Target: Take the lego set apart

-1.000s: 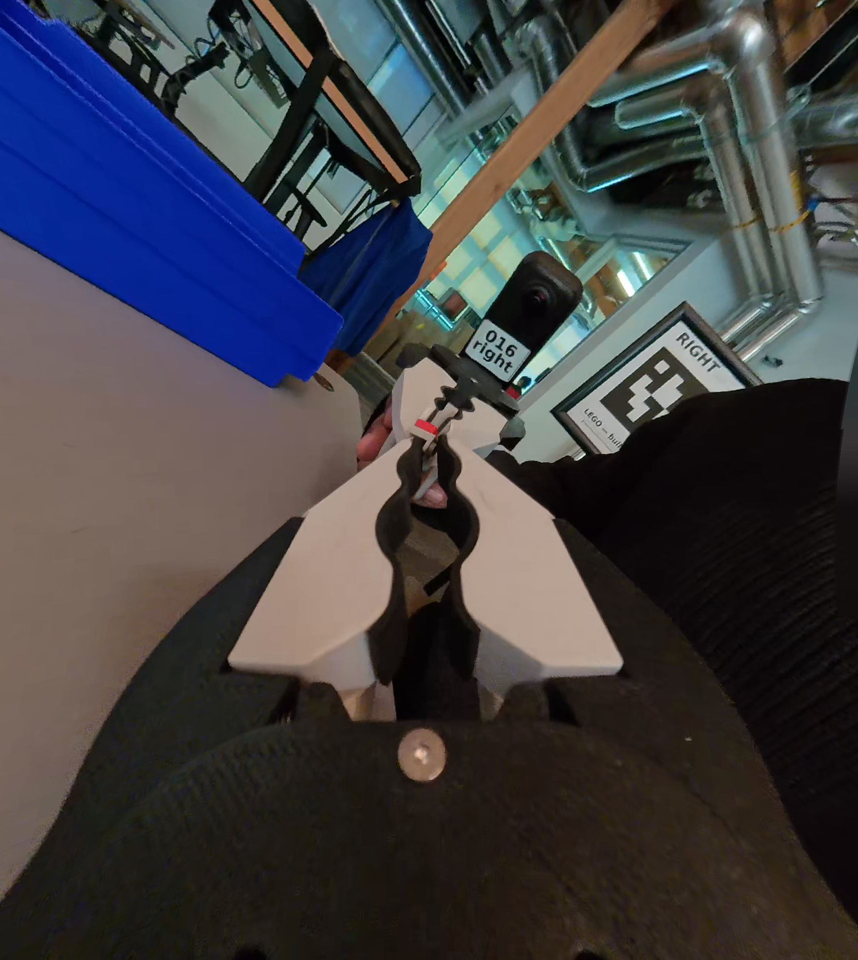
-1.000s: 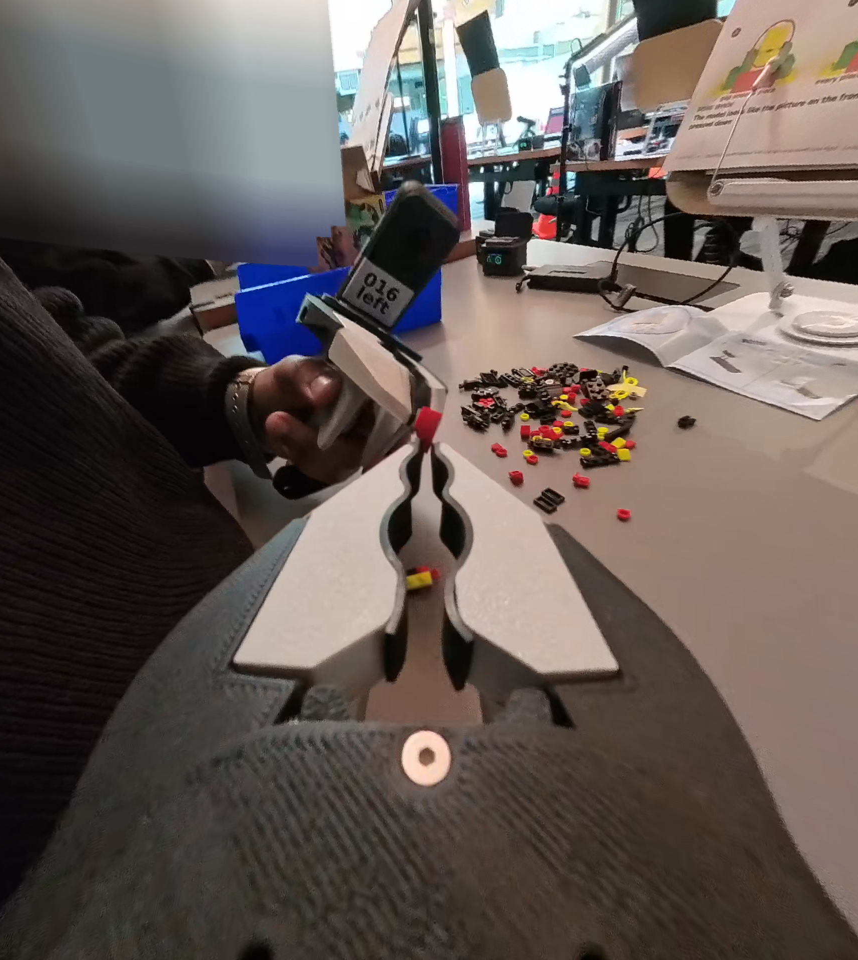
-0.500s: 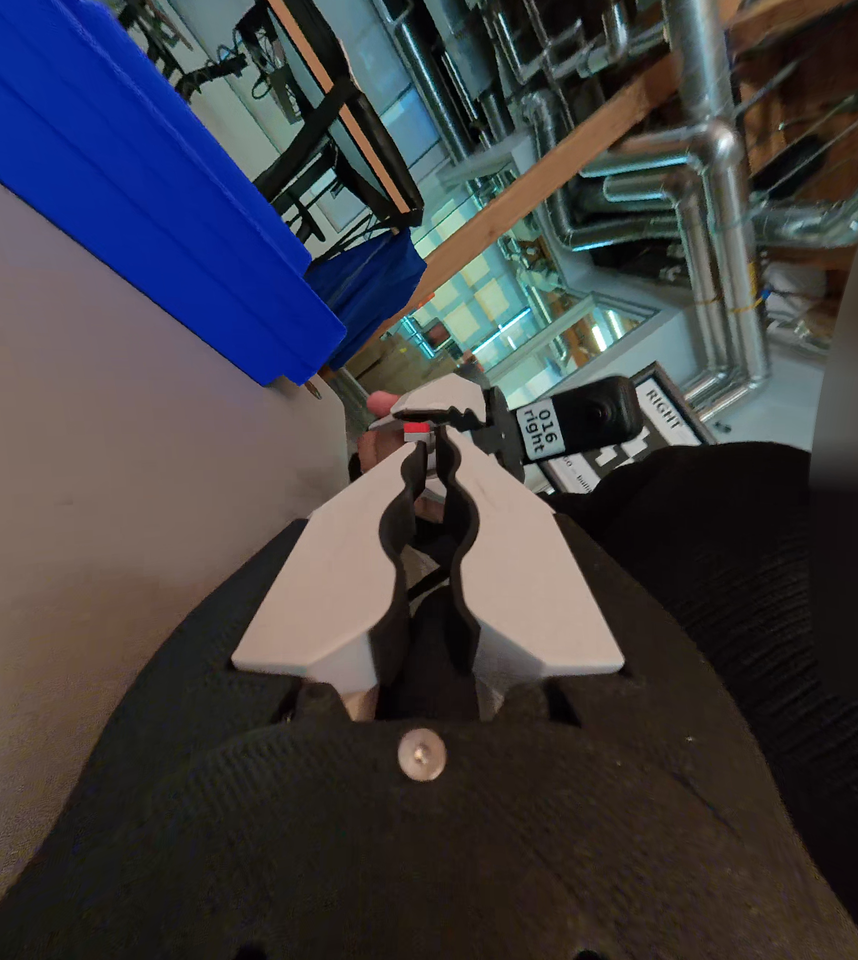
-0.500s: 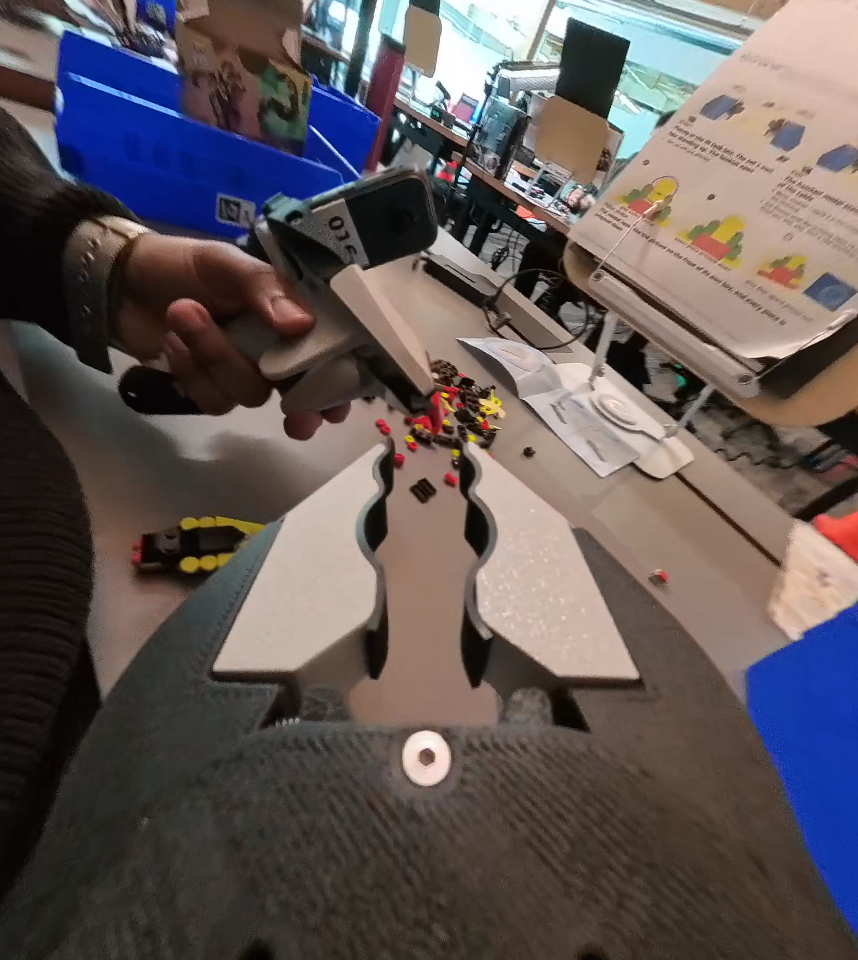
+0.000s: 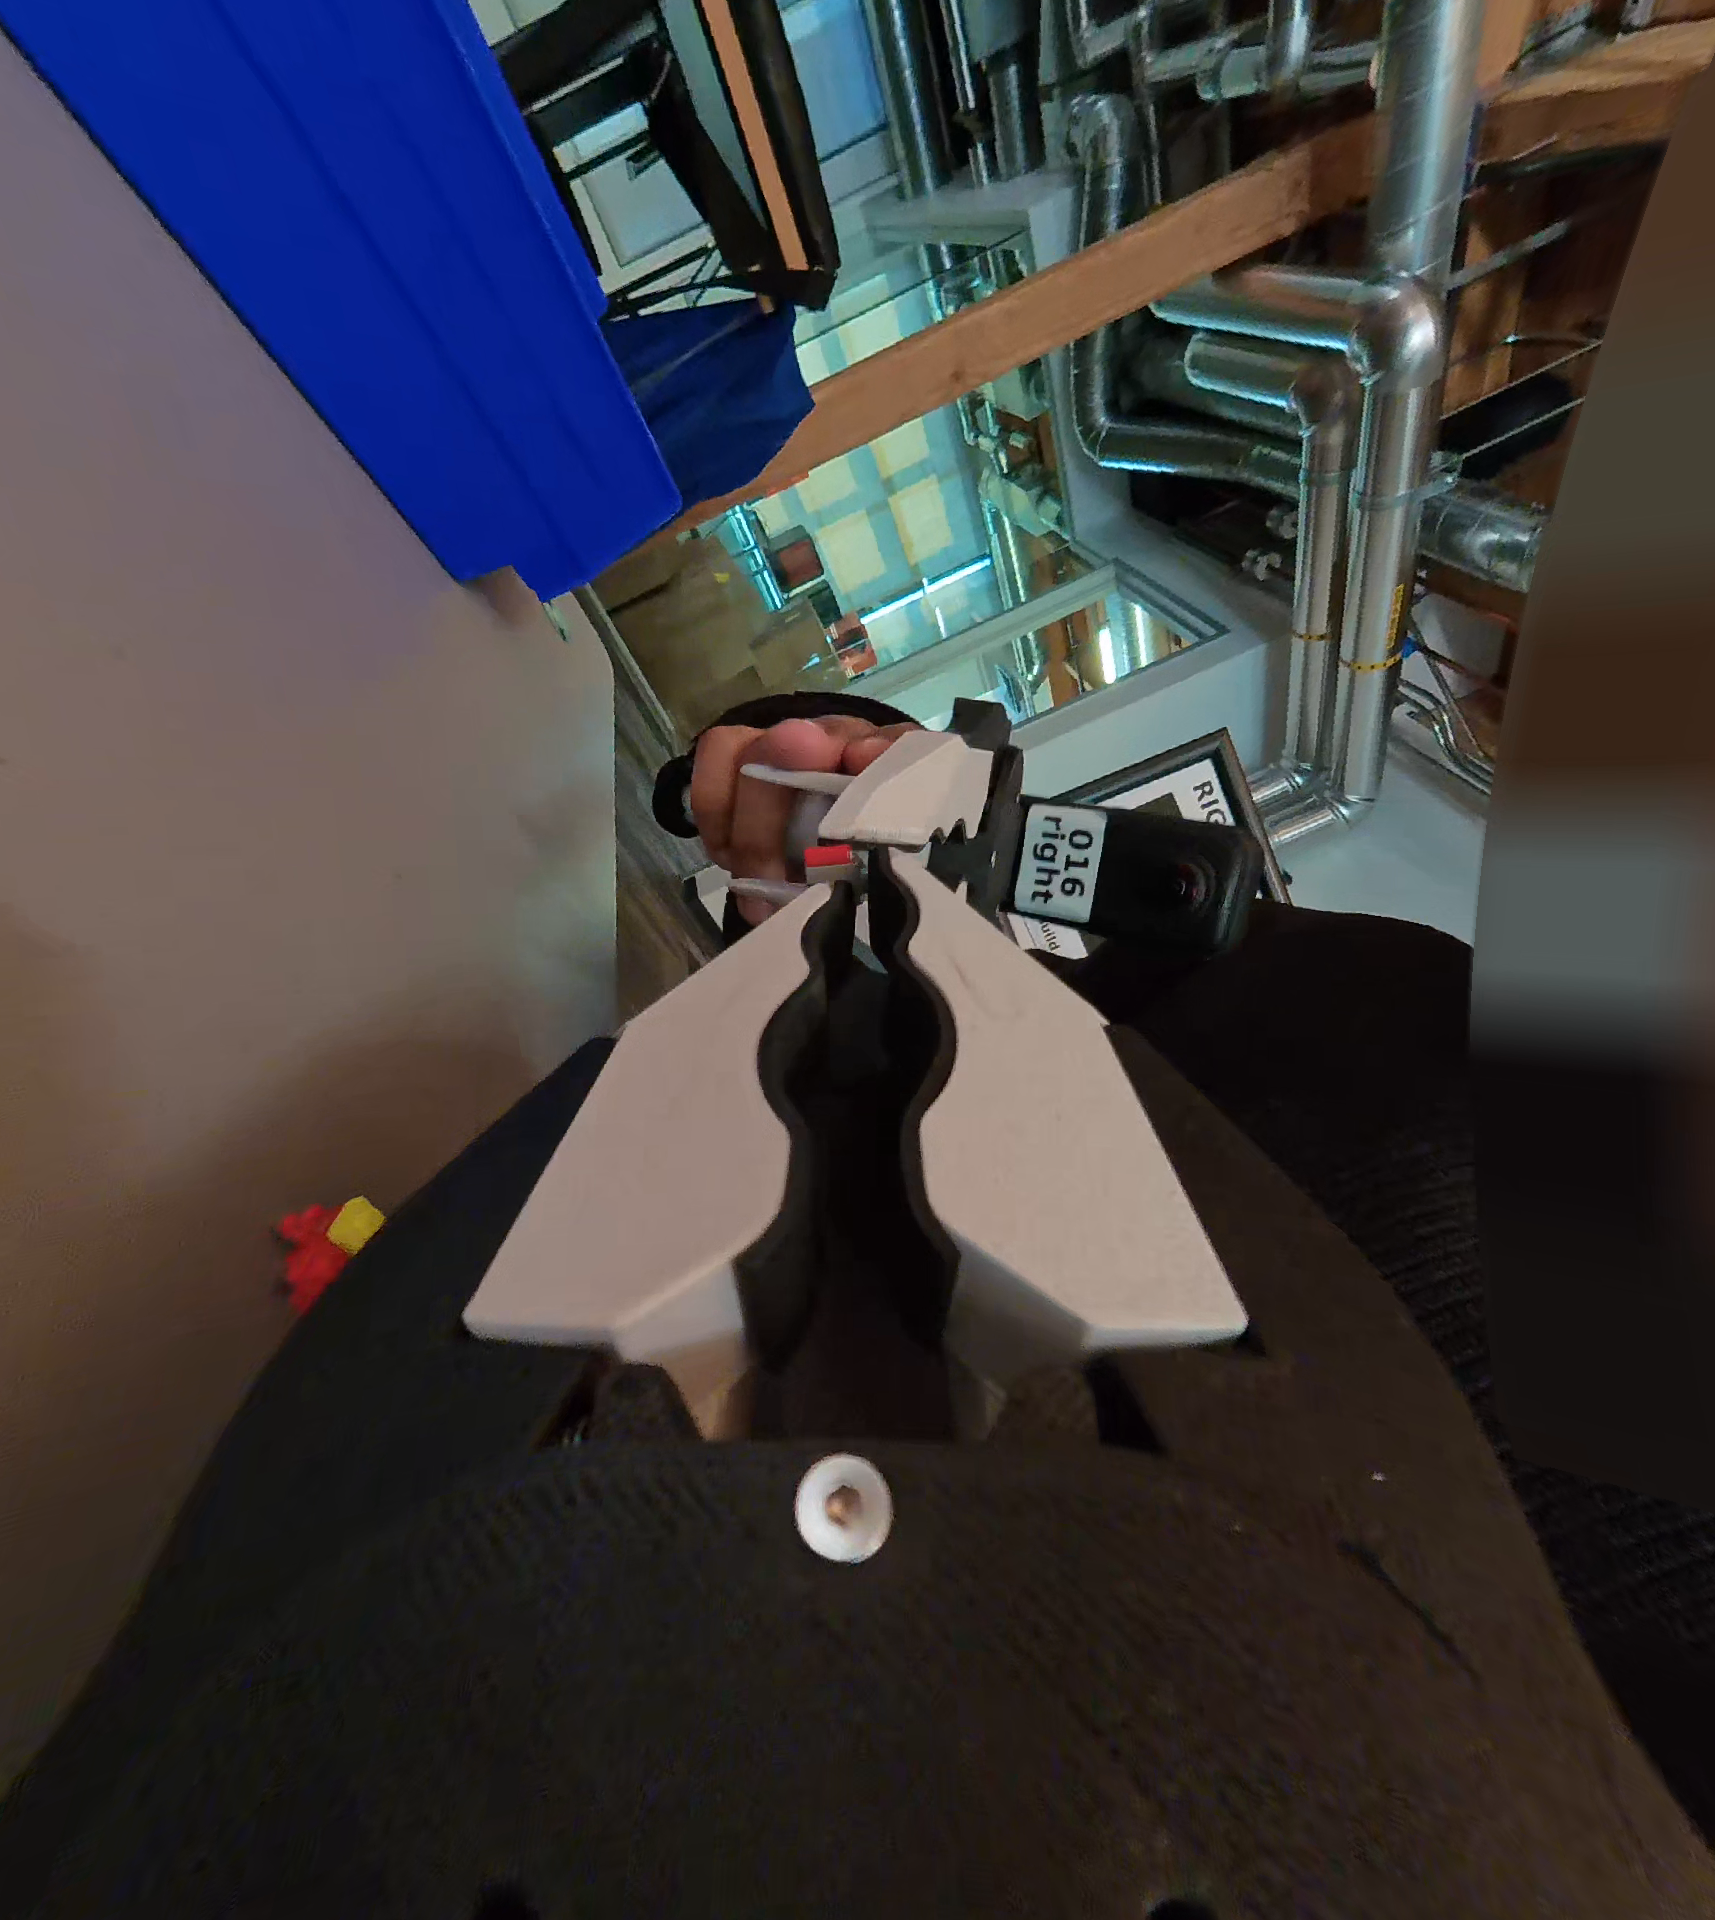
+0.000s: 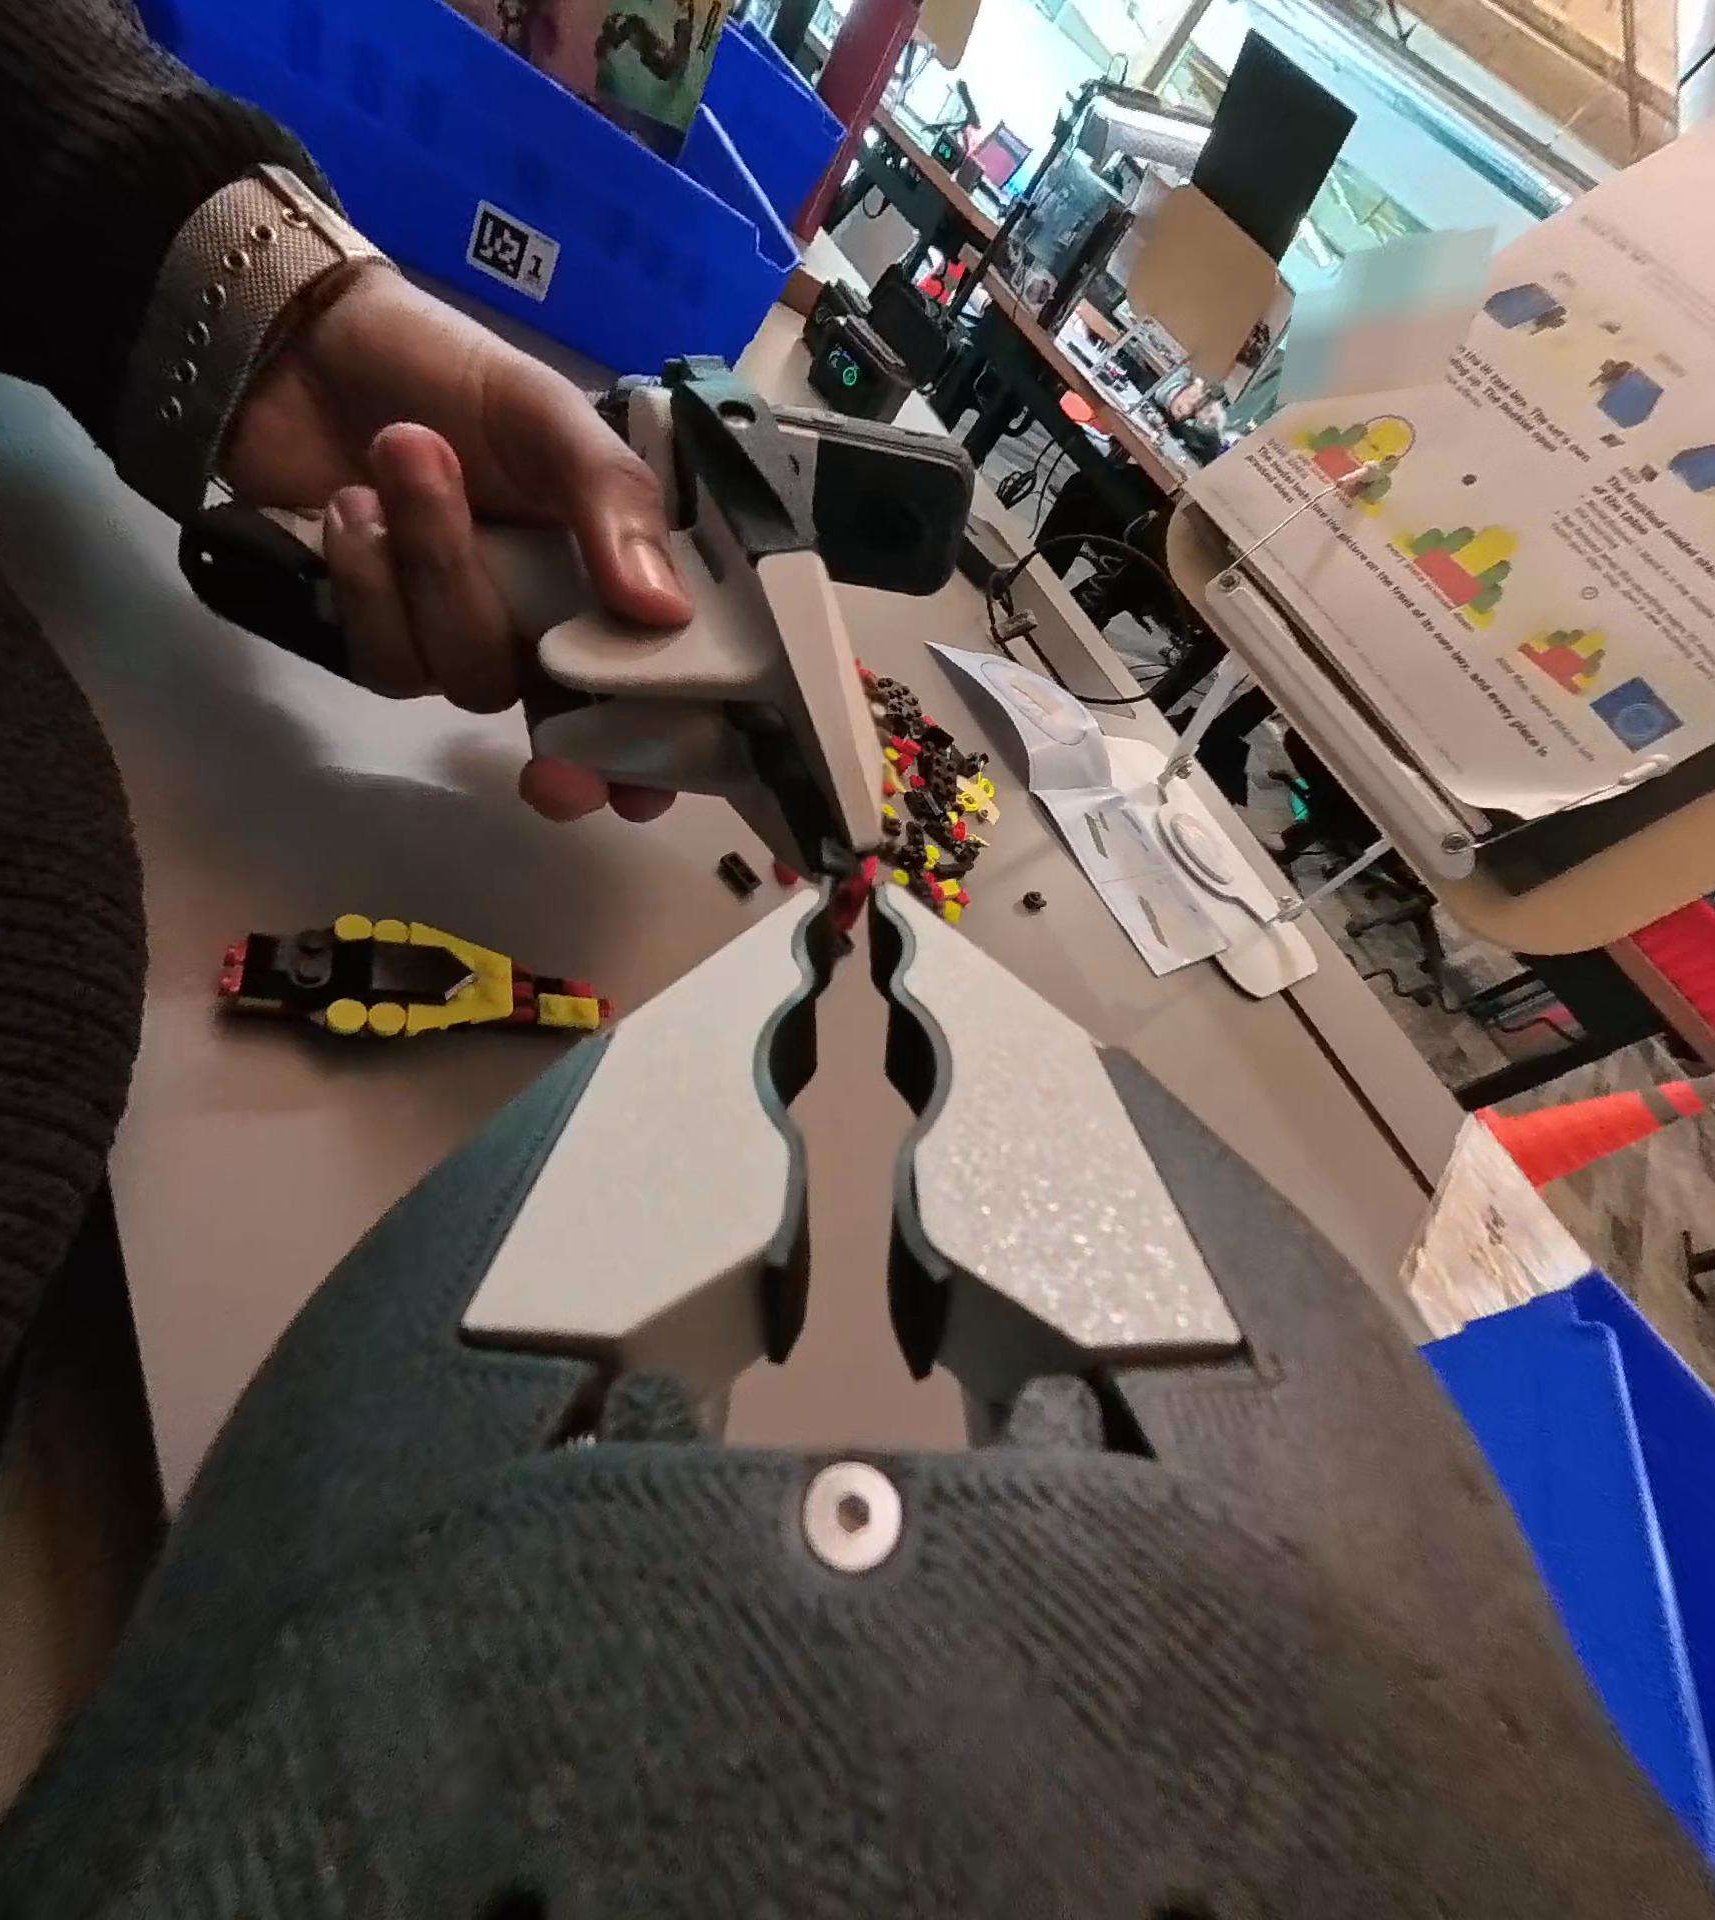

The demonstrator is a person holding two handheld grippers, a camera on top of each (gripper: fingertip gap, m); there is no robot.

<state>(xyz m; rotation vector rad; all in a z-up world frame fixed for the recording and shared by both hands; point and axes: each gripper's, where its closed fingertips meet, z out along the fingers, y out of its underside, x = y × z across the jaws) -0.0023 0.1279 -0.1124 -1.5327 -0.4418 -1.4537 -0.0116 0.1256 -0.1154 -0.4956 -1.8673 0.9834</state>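
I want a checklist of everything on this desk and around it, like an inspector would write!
Surface: grey tabletop, mostly bare near the person.
Job's things: part-built black, yellow and red lego model lying flat; small red lego piece between both tongs' tips.
Clutter: heap of loose black, red and yellow lego bits; white paper leaflet; picture instruction sheet on a stand; blue plastic bins.
Grippers: left tongs and right tongs both nearly closed on the red piece, tip to tip.
Cables: black cable at the far table edge.
Surroundings: orange traffic cone on the floor; silver ceiling pipes.
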